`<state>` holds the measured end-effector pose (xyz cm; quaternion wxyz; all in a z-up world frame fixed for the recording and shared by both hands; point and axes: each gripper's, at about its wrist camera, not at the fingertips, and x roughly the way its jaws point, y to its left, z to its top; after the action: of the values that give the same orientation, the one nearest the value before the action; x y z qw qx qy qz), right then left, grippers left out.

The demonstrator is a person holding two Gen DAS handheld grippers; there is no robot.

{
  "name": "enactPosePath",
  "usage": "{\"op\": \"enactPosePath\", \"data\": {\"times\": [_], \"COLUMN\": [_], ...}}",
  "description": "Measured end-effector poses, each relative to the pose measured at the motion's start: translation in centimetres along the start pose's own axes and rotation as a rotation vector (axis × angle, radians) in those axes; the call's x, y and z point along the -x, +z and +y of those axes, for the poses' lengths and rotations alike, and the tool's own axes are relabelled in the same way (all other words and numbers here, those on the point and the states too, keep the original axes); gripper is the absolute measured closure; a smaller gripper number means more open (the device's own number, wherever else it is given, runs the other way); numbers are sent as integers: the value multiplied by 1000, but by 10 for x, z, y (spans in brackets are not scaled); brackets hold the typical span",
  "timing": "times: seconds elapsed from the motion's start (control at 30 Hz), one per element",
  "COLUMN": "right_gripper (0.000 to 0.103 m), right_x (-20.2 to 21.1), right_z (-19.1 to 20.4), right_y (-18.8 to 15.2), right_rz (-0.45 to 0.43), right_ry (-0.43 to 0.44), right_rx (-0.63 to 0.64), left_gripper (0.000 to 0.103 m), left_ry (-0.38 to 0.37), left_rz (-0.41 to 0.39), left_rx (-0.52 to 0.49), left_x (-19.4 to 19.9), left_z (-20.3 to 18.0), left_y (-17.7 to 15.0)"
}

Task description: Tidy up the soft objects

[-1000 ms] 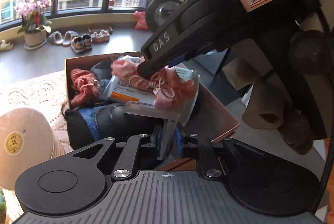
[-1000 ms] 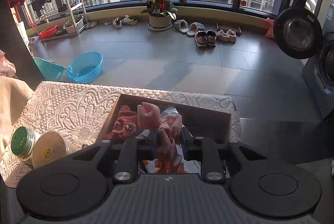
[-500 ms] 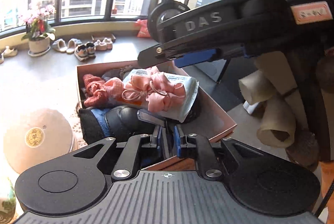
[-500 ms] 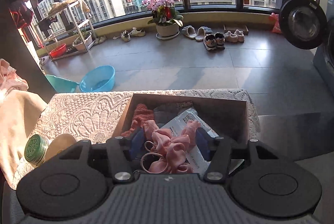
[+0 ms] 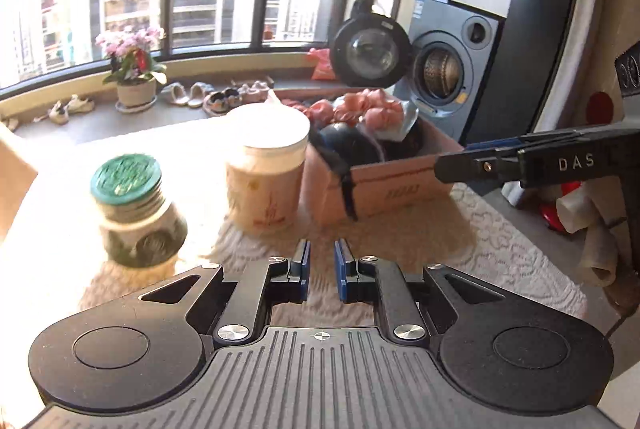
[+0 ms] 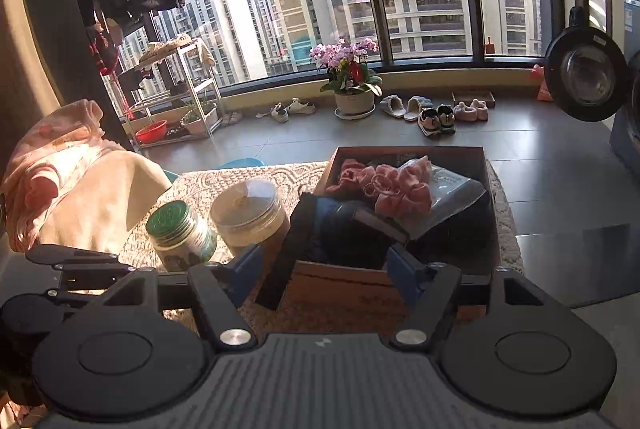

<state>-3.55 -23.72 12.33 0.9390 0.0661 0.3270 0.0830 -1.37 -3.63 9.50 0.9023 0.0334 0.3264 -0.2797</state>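
On a lace-covered counter [image 6: 248,173] by a tall window sits an open cardboard box [image 6: 404,281] heaped with soft things. Pink cloth [image 6: 394,187] with looped ties lies on top of the pile, resting on a clear plastic packet [image 6: 452,189], with dark garments [image 6: 344,229] beneath and a dark strap hanging over the near wall. A second ago the right gripper [image 6: 320,267] was pinching that pink cloth over the box; its jaws have just been opening, and now they stand wide apart with nothing between them, pulled back to the near side of the box. The left gripper [image 5: 321,265] has also drawn away: earlier it hung right over the box contents, and now it sits back over bare lace, its jaws nearly together and empty, so effectively closed. From the left view the box [image 5: 400,185] lies ahead to the right, beside a pale lidded jar [image 5: 266,165] and a green-lidded jar [image 5: 134,205]. The pink cloth appears to be deposited, so that item looks done. A heap of pale fabric [image 6: 80,185] left of the counter may be what remains to sort.
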Motion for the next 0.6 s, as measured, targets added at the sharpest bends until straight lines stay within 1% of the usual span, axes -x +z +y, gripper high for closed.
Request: {"op": "enactPosePath", "data": {"times": [0.1, 0.13, 0.2, 0.27, 0.33, 0.37, 0.43, 0.47, 0.57, 0.6], "right_gripper": [34, 34, 34, 34, 33, 33, 32, 31, 14, 11], "right_x": [-16, -23, -41, -56, -66, -67, -71, -74, -80, -81], "right_z": [16, 20, 25, 25, 26, 28, 31, 31, 29, 28], "right_y": [-34, -44, -59, -66, -71, -71, -69, -69, -71, -72], "right_rz": [63, 88, 141, 173, 186, 171, 173, 175, 151, 136], "right_ry": [15, 23, 26, -4, -48, -66, -115, -129, -175, -184], "right_rx": [23, 22, 19, 21, 40, 61, 105, 119, 169, 178], "left_gripper": [88, 88, 88, 88, 87, 87, 87, 87, 86, 86], "left_ry": [69, 84, 111, 153, 174, 179, 177, 182, 217, 230], "left_rz": [-3, 3, 16, 37, 2, 3, -12, -19, -43, -51], "left_rx": [71, 107, 147, 145, 130, 129, 146, 147, 127, 117], "left_x": [3, 1, -7, -16, -19, -21, -30, -32, -43, -46], "left_z": [1, 2, 4, 4, 1, 0, -3, -4, -14, -17], "left_y": [-32, -40, -51, -58, -58, -56, -58, -58, -56, -56]}}
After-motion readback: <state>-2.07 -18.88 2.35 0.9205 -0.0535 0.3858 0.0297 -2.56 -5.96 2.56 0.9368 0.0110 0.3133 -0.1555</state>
